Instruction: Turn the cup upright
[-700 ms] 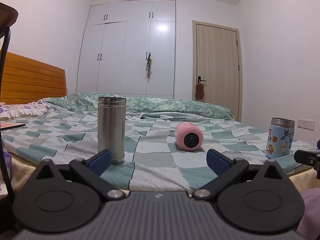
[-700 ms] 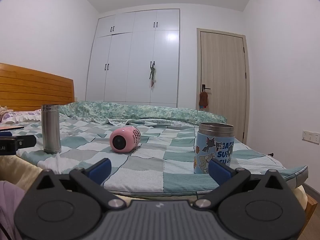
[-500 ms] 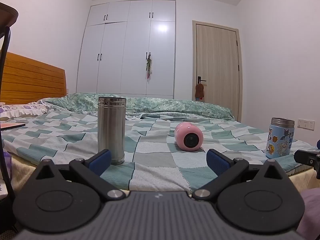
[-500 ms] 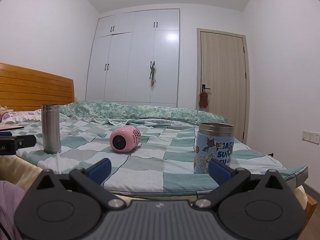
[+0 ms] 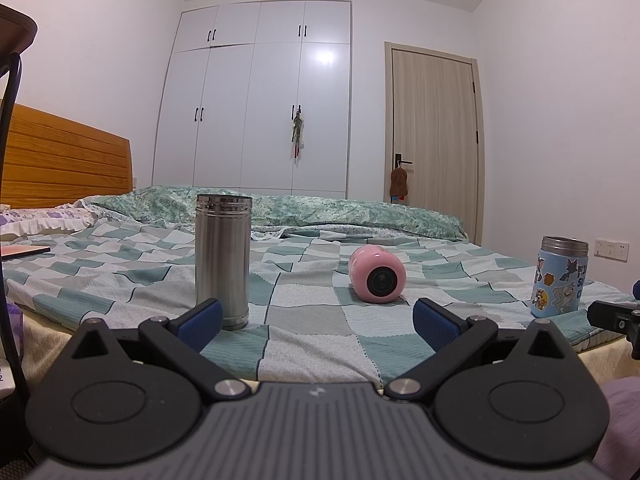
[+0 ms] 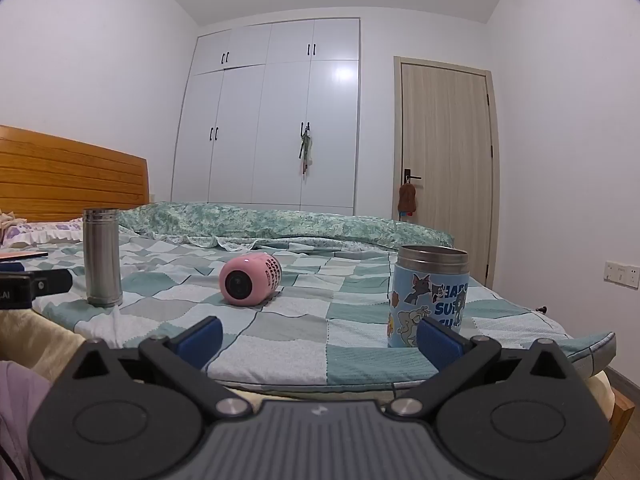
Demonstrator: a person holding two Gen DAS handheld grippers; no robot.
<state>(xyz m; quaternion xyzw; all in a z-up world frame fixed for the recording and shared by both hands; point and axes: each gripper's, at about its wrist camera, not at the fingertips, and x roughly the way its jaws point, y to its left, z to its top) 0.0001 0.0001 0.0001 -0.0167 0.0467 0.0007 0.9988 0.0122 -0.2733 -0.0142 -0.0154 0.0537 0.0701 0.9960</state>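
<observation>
A pink cup (image 5: 377, 276) lies on its side on the checked bedspread, one dark round end facing me; it also shows in the right wrist view (image 6: 249, 278). My left gripper (image 5: 317, 322) is open and empty, low at the bed's near edge, well short of the cup. My right gripper (image 6: 318, 338) is open and empty, also at the near edge, to the right of the cup. A tall steel cup (image 5: 223, 259) stands upright to the left. A blue cartoon cup (image 6: 429, 295) stands upright to the right.
The bed (image 5: 312, 344) has a wooden headboard (image 5: 64, 160) at the left and a rolled green quilt (image 5: 280, 208) at the back. A flat book (image 5: 24, 251) lies at the far left. White wardrobe and a wooden door stand behind.
</observation>
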